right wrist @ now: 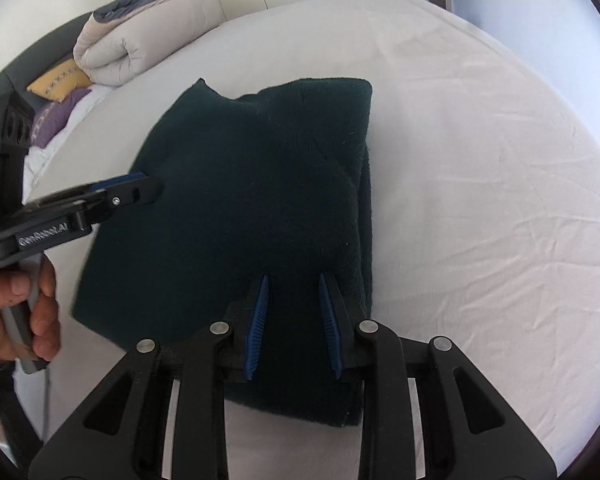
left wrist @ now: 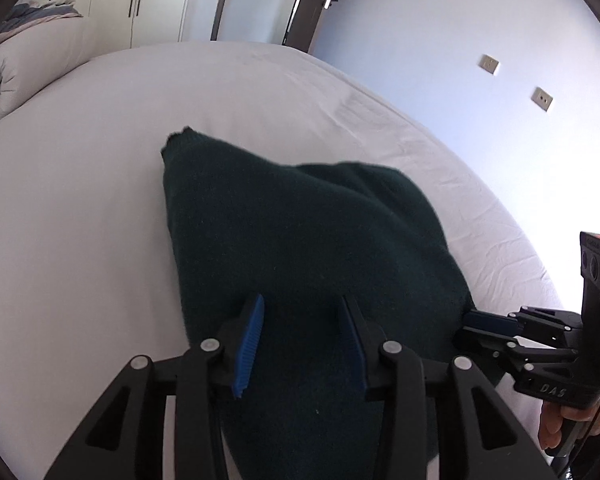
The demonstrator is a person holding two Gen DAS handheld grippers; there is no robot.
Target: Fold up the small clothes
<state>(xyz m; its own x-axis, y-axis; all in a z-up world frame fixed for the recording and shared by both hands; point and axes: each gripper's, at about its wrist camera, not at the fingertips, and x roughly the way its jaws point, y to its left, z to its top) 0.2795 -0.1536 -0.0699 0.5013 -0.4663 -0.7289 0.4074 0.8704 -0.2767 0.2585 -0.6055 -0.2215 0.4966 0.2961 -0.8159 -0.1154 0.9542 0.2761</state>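
Both tools hover spread over a dark green sweater (right wrist: 252, 184) on the bed (right wrist: 480, 160), gripping nothing: left tool (left wrist: 304, 344) at its left edge, right tool (right wrist: 294, 320) at the near hem.

Bright daylight, soft shadows, dark garment (right wrist: 240, 184) lacking detail, slight motion blur, fisheye curvature, black corners

One dark green knit sweater (right wrist: 236, 208), as I see it. Folded, lying flat on the white sheet (right wrist: 480, 160).
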